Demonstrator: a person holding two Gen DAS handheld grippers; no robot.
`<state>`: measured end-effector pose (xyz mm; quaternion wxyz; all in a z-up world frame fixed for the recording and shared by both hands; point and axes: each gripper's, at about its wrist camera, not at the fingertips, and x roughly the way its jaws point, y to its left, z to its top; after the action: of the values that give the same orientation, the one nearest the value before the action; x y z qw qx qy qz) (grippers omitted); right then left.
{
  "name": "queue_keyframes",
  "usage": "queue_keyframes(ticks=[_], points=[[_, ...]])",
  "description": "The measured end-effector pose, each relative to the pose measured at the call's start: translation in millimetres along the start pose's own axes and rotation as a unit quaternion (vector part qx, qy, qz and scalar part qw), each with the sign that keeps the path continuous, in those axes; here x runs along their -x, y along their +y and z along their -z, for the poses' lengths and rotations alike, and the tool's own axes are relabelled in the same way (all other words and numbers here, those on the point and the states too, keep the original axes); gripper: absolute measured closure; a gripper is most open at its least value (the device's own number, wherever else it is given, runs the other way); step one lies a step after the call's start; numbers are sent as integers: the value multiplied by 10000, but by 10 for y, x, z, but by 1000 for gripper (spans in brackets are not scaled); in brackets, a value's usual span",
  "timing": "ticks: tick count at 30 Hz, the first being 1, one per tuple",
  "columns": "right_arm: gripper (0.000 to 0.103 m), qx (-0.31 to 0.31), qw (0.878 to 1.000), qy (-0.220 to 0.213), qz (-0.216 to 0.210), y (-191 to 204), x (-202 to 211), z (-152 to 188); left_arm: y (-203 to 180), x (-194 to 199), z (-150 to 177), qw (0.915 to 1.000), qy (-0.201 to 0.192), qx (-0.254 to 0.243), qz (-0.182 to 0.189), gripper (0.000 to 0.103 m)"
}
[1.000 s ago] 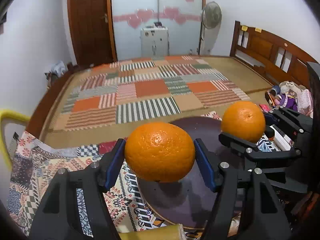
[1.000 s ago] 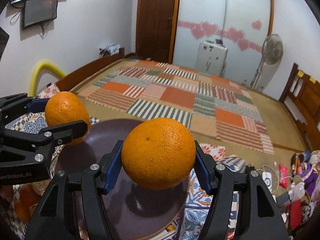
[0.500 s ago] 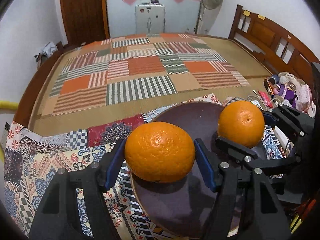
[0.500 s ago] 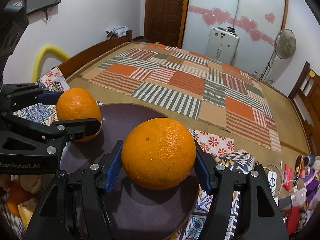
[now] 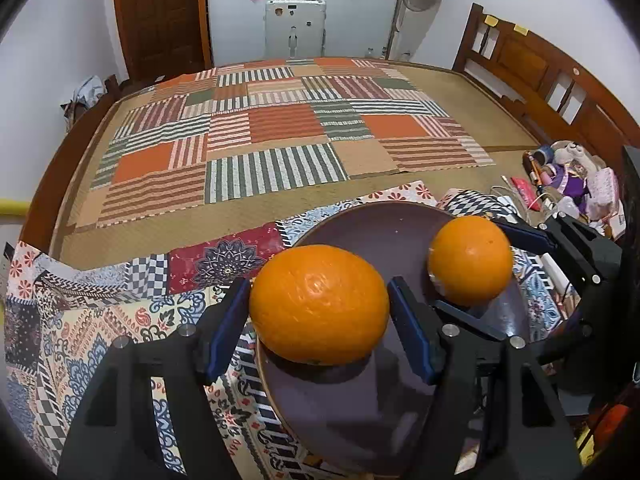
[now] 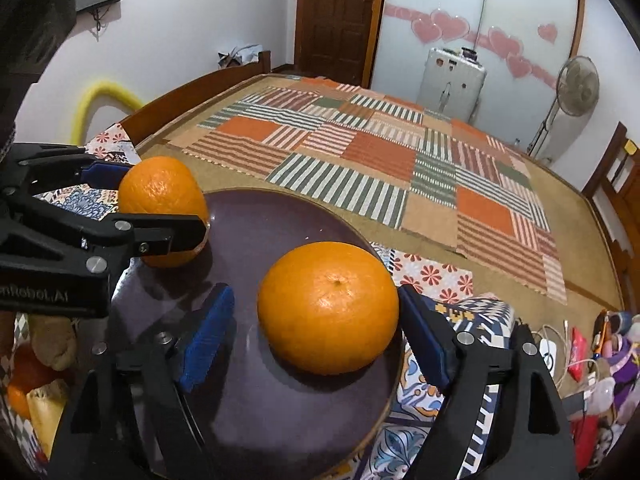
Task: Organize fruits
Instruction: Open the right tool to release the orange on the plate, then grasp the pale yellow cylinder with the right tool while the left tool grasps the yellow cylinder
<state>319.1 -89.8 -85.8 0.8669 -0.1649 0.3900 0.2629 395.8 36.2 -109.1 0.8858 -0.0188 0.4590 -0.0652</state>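
A dark purple plate point(image 5: 380, 232) lies on a patterned cloth; it also shows in the right wrist view point(image 6: 280, 224). My left gripper point(image 5: 320, 320) has its blue pads against an orange point(image 5: 320, 304) that rests on the plate's left rim; this orange shows in the right wrist view point(image 6: 164, 204). My right gripper point(image 6: 316, 328) is open, pads apart from a second orange point(image 6: 328, 306) sitting on the plate's right side; that orange shows in the left wrist view point(image 5: 472, 260).
The patchwork cloth point(image 5: 120, 312) covers the table edge before a large bed with a striped quilt point(image 5: 280, 136). More fruit and food point(image 6: 36, 384) lies at the left. Toys, cables and packets point(image 5: 568, 188) clutter the right. A wooden headboard point(image 5: 540, 72) stands right.
Both grippers came down to the plate. The right gripper's jaws opened and left its orange resting on the plate. The left orange now rests on the plate rim.
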Motion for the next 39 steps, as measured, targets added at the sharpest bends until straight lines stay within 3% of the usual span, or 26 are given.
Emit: queue_keyframes(ticks=[11, 17, 22, 29, 39], points=[[23, -21, 9987, -486, 160, 75, 457, 97, -11, 539, 163, 9987, -513, 61, -33, 33], [23, 30, 9969, -746, 247, 173, 774, 203, -32, 1025, 449, 9935, -1047, -34, -437, 33], [23, 4, 9951, -973, 171, 289, 976, 339, -84, 1297, 714, 9909, -1222, -197, -529, 33], [23, 126, 9944, -1038, 147, 473, 1036, 544, -13, 1384, 1055, 9919, -1093, -252, -592, 31], [23, 74, 9958, -911, -68, 533, 906, 729, 374, 1077, 1439, 9956, -625, -118, -693, 31]])
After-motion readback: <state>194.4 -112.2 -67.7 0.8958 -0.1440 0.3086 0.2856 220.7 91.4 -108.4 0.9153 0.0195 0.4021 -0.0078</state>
